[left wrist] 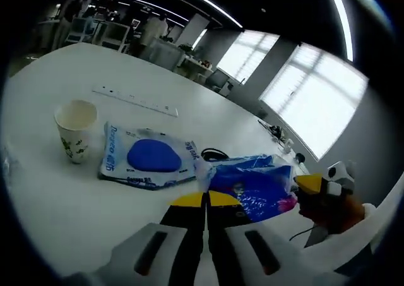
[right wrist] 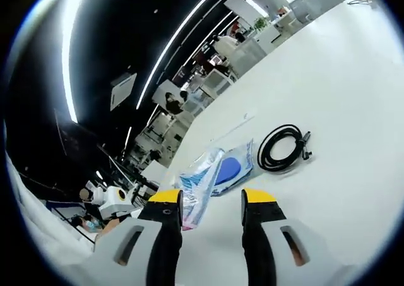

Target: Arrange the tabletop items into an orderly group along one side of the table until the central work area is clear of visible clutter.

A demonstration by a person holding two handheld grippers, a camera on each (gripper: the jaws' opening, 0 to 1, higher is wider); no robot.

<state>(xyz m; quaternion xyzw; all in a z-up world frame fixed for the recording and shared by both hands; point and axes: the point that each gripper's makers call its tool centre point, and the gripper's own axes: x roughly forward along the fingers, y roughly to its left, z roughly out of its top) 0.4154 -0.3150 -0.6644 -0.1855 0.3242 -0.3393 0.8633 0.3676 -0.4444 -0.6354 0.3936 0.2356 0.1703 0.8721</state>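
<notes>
**Tabletop items lie grouped on the white table, both grippers free**

Tabletop items first: in your left gripper view a paper cup [left wrist: 76, 130] stands upright on the white table [left wrist: 57, 210], its mouth turned towards you; the inside looks pale, and you cannot tell whether anything is in it. Just beside it lies a flat white packet with a blue oval [left wrist: 149, 156] on its face, sealed as far as the view shows. Touching that packet's far end is a crumpled blue plastic bag [left wrist: 252, 185] with a patch of pink at its lower corner; what it holds cannot be made out. A black cable [left wrist: 214, 153] peeks out behind the two, and a long white power strip [left wrist: 136, 100] lies farther back on the table, well apart from the cup.

Your left gripper [left wrist: 206, 201] has its yellow-tipped jaws pressed together with nothing between them, just short of the blue bag. Your right gripper enters that view from the right, near the bag's pink corner.

In your right gripper view, your right gripper [right wrist: 212, 199] has its jaws spread and bare. The bag and the packet lie side by side past the left jaw, and the black cable sits coiled on bare table, apart from the packet.
</notes>
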